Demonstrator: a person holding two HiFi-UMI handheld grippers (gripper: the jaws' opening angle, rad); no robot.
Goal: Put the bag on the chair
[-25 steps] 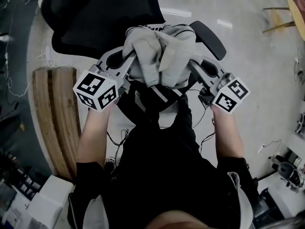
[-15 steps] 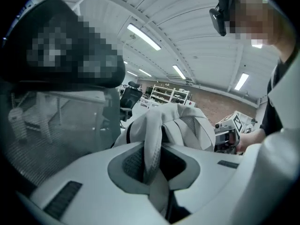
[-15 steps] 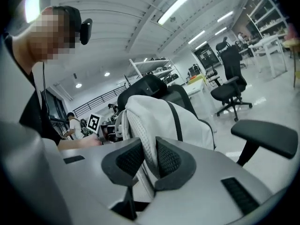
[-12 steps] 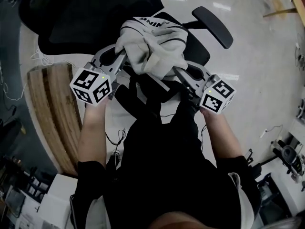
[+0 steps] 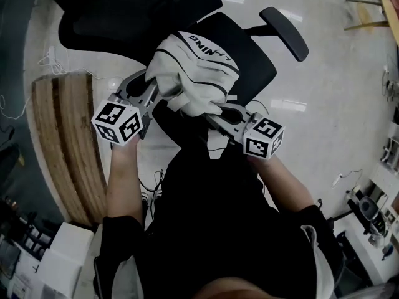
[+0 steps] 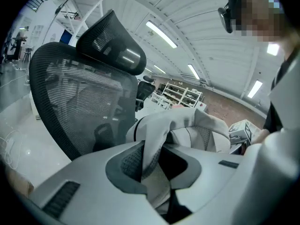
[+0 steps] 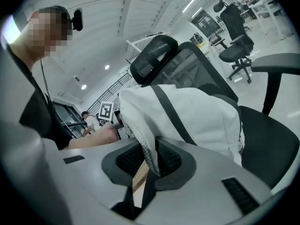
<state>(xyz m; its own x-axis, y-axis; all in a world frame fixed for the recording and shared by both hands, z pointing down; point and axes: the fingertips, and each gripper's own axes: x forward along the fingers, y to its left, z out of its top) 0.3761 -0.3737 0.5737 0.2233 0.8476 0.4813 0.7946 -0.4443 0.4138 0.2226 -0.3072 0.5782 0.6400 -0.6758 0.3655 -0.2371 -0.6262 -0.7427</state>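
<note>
Forearms [image 5: 121,179] outstretched, right tool [image 5: 211,113] pinching bag [image 5: 193,67] over chair [image 5: 252,67]

Looks steeply down from the head onto the chair [image 5: 246,58]; faces the bag [image 5: 193,67] closely along each jaw pair, from opposite sides.

We see a fold of the grey bag [image 6: 187,125] between the jaws of the left tool [image 6: 152,161]; the jaws have just been opening, leaving a gap right of the fold. Left of the bag stands the mesh-backed chair [image 6: 70,93], its headrest [image 6: 110,43] on top.
</note>
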